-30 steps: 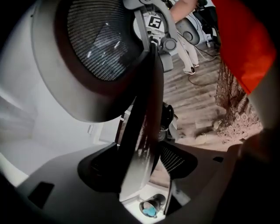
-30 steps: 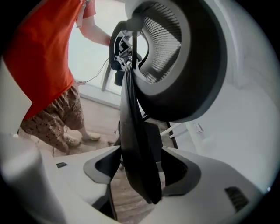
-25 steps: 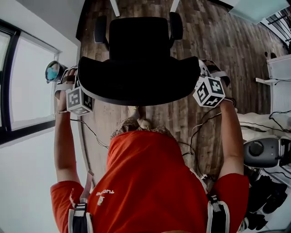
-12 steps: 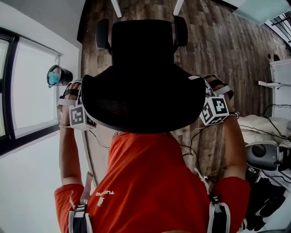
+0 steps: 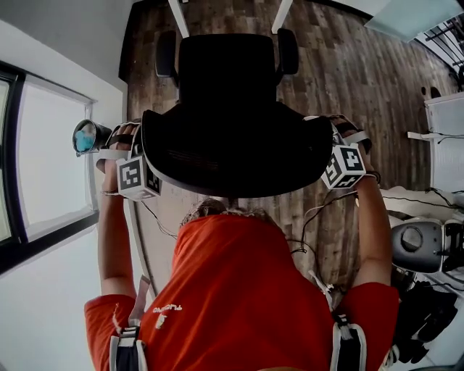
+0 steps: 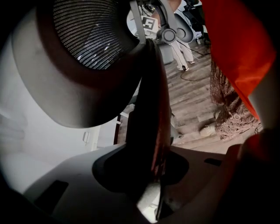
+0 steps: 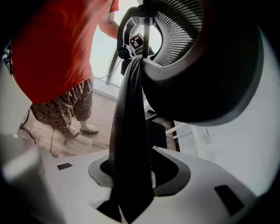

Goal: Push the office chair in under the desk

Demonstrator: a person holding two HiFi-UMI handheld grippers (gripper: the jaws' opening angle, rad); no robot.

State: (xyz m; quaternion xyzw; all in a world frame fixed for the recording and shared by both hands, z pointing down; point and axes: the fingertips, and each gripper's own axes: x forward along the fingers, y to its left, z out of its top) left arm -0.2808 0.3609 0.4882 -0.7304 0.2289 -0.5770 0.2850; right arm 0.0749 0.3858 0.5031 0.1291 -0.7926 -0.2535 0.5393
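Observation:
The black office chair stands in front of me on the wood floor, its curved mesh backrest (image 5: 232, 152) nearest, the seat (image 5: 225, 69) and two armrests beyond. Two white desk legs (image 5: 177, 16) show at the top of the head view. My left gripper (image 5: 145, 148) is shut on the backrest's left edge, and that dark edge (image 6: 146, 109) runs between its jaws. My right gripper (image 5: 328, 148) is shut on the right edge, where the black rim (image 7: 129, 131) fills the gap between its jaws.
A window (image 5: 51, 174) and a white wall run close along the left. Cables (image 5: 319, 210) trail on the floor at my right. White furniture (image 5: 446, 123) and dark equipment (image 5: 424, 246) stand at the right edge. My legs are right behind the chair.
Both grippers have closed onto the backrest's side edges. The chair and my hands have shifted a little in the view, and more of the white desk legs shows at the top.

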